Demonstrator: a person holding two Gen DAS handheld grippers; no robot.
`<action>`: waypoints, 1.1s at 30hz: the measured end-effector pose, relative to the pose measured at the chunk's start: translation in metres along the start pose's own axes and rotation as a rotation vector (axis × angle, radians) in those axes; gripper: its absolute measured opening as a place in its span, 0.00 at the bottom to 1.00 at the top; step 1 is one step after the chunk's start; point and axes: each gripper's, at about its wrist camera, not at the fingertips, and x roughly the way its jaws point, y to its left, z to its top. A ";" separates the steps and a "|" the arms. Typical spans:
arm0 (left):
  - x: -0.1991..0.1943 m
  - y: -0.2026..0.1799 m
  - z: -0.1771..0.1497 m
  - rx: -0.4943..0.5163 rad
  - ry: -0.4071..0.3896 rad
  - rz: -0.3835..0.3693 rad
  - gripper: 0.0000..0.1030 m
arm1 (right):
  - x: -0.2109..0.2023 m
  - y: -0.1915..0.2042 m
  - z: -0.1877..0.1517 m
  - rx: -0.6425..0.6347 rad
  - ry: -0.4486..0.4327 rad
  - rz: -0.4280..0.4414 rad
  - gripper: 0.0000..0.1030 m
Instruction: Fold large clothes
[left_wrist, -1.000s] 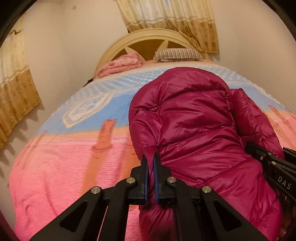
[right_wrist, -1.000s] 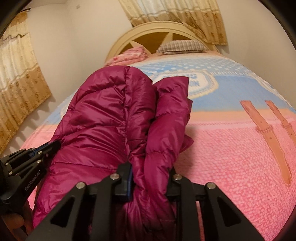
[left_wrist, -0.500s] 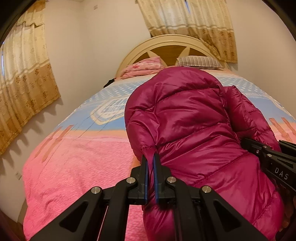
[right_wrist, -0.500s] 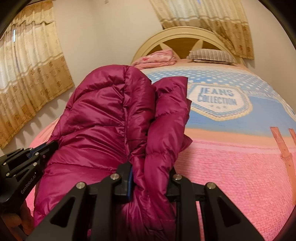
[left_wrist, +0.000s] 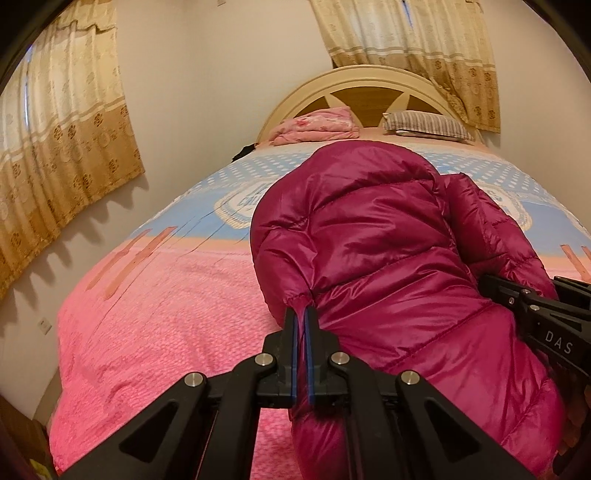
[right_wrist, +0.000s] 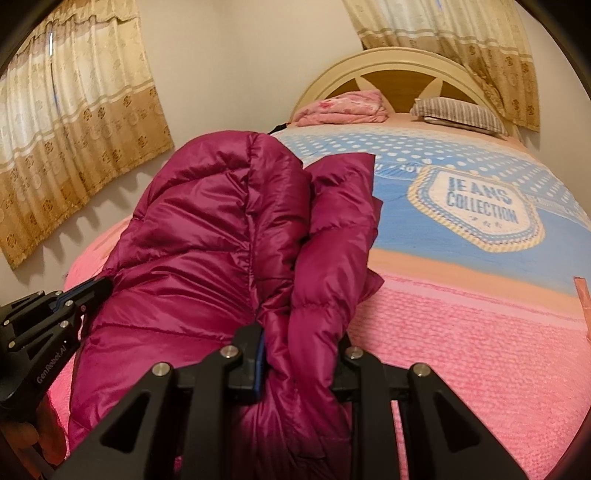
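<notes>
Left tongs (left_wrist: 302, 325) are clamped shut on a thin gathered edge of the magenta puffer jacket (left_wrist: 369, 258); right tongs (right_wrist: 299, 343) are closed on a thick bunch of it. The jacket is held over the pink bedspread (left_wrist: 166, 314), sides apparently already folded inward (lower end hidden), so the crosswise fold and laying down are judged left. Folded pink bedding (left_wrist: 317, 125) and striped pillow (left_wrist: 424, 125) lie well apart; nothing obstructs.

I see the jacket (left_wrist: 388, 258) as glossy, quilted, puffy cloth. My grippers (left_wrist: 302, 317) look like matt black plastic with shiny metal pins. The bedspread (right_wrist: 461, 350) is nubbly, matt cloth; the headboard (left_wrist: 369, 88) smooth painted wood; the curtains (right_wrist: 74, 129) patterned cloth.
</notes>
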 end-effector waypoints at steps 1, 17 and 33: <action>0.001 0.003 -0.001 -0.002 0.003 0.005 0.02 | 0.003 0.004 0.000 -0.005 0.003 0.004 0.24; 0.017 0.034 -0.019 -0.040 0.055 0.046 0.02 | 0.025 0.022 0.004 -0.057 0.069 0.041 0.23; 0.045 0.030 -0.045 -0.027 0.118 0.066 0.02 | 0.046 0.023 -0.009 -0.063 0.132 0.024 0.26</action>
